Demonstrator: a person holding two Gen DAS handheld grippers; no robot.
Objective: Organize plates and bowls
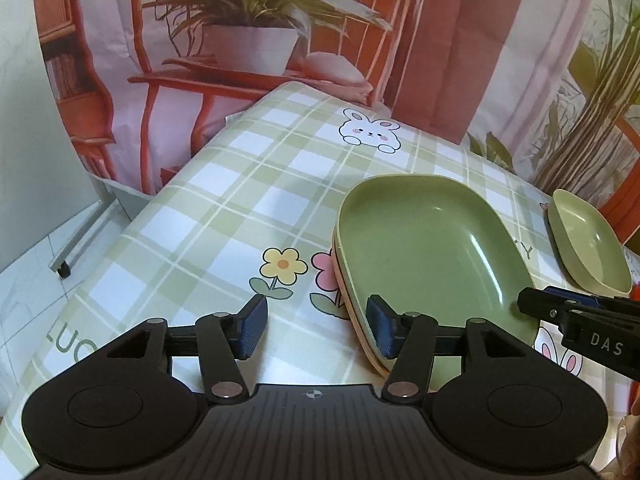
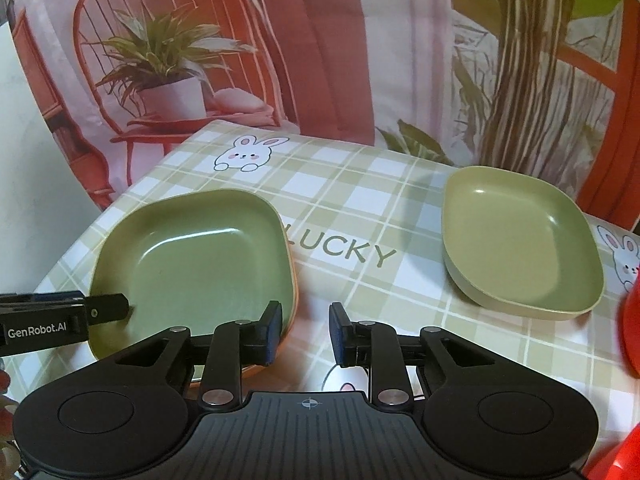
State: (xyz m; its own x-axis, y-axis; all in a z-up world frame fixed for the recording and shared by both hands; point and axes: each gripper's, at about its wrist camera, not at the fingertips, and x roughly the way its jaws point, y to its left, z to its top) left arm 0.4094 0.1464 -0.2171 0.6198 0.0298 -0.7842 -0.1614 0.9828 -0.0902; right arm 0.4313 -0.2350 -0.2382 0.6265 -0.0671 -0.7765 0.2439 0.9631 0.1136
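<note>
Left wrist: your left gripper is wide open, holding nothing, straddling the near rim of the green plate stacked on an orange one. Right wrist: your right gripper is half open, empty, just beside that stack; pale green plate sits well apart on the tablecloth

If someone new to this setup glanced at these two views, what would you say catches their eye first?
First, the darker green rounded-square plate, stacked on an orange-rimmed plate at the table's left. Next, the paler yellow-green dish sitting alone to the right, past the "LUCKY" lettering on the green checked tablecloth. Both the left claw and right claw are open, empty, at the stack's near edge.
</note>
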